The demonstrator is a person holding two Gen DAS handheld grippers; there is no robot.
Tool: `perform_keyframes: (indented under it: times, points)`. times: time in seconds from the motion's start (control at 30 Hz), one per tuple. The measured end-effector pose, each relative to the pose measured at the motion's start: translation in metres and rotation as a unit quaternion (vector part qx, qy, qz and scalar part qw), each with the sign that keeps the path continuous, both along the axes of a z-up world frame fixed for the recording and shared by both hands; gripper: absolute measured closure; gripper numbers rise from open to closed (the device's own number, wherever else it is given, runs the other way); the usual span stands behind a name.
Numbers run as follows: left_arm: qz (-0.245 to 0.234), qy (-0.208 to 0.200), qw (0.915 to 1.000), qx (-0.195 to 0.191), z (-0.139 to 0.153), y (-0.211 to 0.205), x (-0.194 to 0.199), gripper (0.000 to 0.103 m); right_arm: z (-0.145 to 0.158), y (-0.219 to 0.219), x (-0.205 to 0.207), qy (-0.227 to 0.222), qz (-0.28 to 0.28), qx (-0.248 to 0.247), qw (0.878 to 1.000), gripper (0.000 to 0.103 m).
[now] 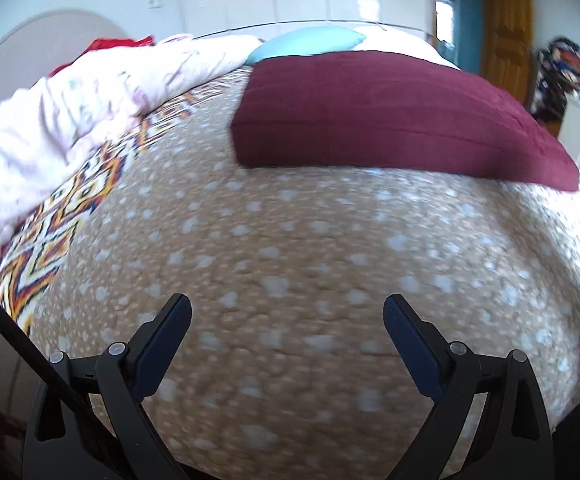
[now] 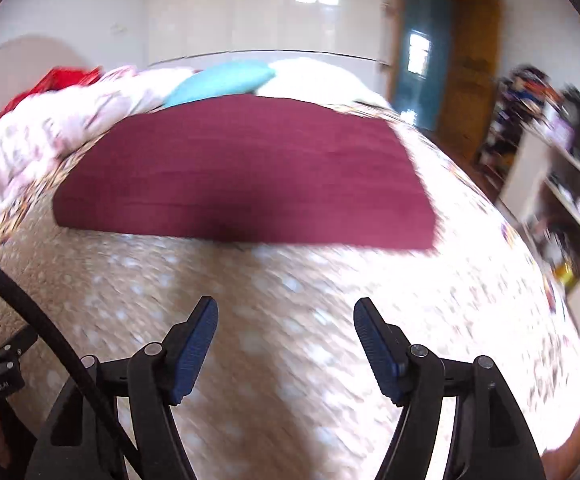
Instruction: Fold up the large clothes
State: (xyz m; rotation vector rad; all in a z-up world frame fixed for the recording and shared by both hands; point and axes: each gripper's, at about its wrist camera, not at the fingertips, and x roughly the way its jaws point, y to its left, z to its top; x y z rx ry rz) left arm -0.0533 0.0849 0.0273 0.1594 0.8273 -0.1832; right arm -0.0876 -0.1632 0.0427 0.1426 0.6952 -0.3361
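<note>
A dark red garment [image 1: 390, 112] lies folded into a flat rectangle on the bed, on a tan bedspread with white spots [image 1: 290, 260]. It also shows in the right wrist view [image 2: 245, 172], ahead of the fingers. My left gripper [image 1: 287, 308] is open and empty above the bedspread, short of the garment's near edge. My right gripper [image 2: 285, 312] is open and empty, also short of the near edge. Both views are blurred by motion.
A crumpled pale pink floral quilt [image 1: 69, 120] lies along the bed's left side, with red cloth [image 1: 109, 46] behind it. A light blue pillow [image 1: 306, 42] sits at the far end. Shelves with clutter [image 2: 562, 192] and a wooden door [image 2: 470, 80] stand to the right.
</note>
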Motion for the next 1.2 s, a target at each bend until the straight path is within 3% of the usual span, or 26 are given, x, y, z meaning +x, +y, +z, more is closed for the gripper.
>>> perform_keyframes:
  times: [0.23,0.43,0.77,1.2]
  points:
    - [-0.045,0.035,0.9984,-0.002,0.002,-0.052,0.002,0.007,-0.003,-0.049,-0.051,-0.015,-0.076,0.051,0.996,0.026]
    - [-0.063,0.079,0.9949,0.004,-0.016,-0.082,0.004,0.007,-0.003,-0.056,-0.068,-0.027,-0.091,0.061,0.994,0.025]
    - [-0.047,0.106,0.9930,-0.020,-0.023,-0.074,0.000,0.007,-0.011,-0.049,-0.069,-0.029,-0.090,0.077,0.993,0.025]
    - [-0.046,0.093,0.9945,-0.012,-0.024,-0.072,-0.018,0.007,-0.024,-0.011,-0.044,0.023,-0.068,0.010,0.997,0.023]
